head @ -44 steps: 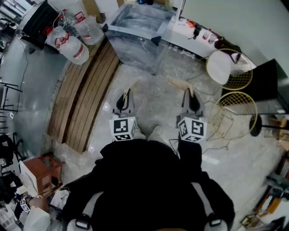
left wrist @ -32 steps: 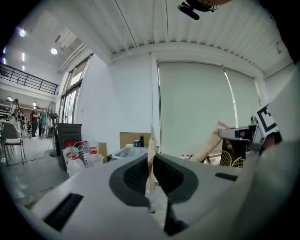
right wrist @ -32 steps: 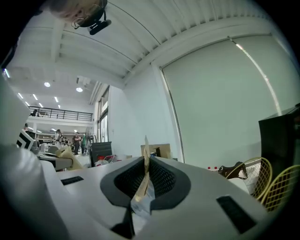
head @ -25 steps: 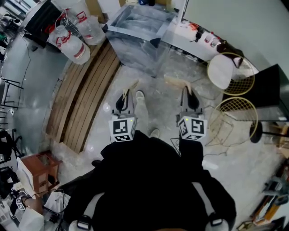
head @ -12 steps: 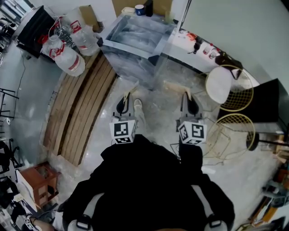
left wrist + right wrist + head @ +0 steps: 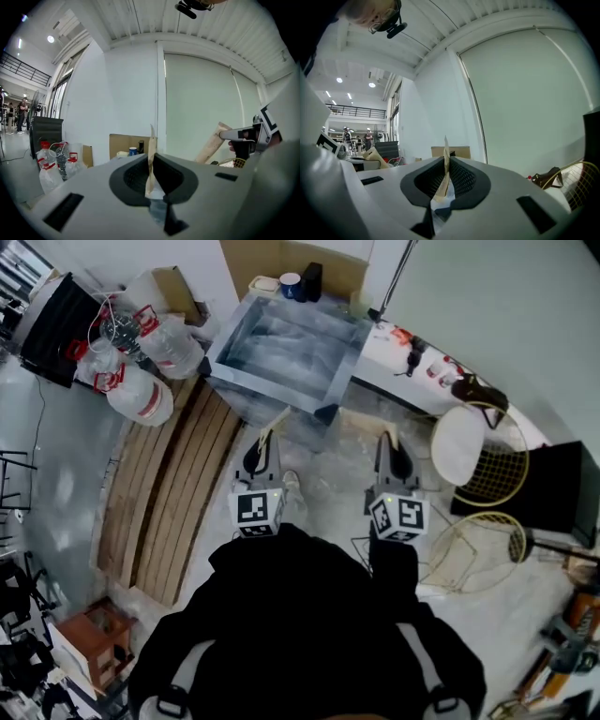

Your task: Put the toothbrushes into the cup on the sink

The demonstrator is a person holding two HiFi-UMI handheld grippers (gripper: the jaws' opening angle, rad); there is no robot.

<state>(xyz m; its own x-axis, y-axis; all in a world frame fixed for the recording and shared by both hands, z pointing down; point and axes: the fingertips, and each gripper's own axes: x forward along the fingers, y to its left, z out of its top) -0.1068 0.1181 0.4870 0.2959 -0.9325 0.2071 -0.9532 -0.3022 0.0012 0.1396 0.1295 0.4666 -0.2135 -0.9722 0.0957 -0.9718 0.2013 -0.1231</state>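
Closer now: sink fills more of head view than half a sec back. No brush delivered yet; cup on far rim, contents too small to tell. Left tongs clamp one toothbrush, right tongs a second toothbrush; both well short of cup.

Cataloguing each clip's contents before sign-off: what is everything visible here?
sink: one, steel, top centre
cup: one, blue, behind the sink's far edge
water bottles: at least two, clear with red caps, far left
wooden slats: one stack, brown, floor left
wire chairs: two, gold, right
left toothbrush: one, beige, clamped in left gripper
right toothbrush: one, beige, clamped in right gripper
both grippers: grey, low centre, shut
person: one, black top, bottom edge
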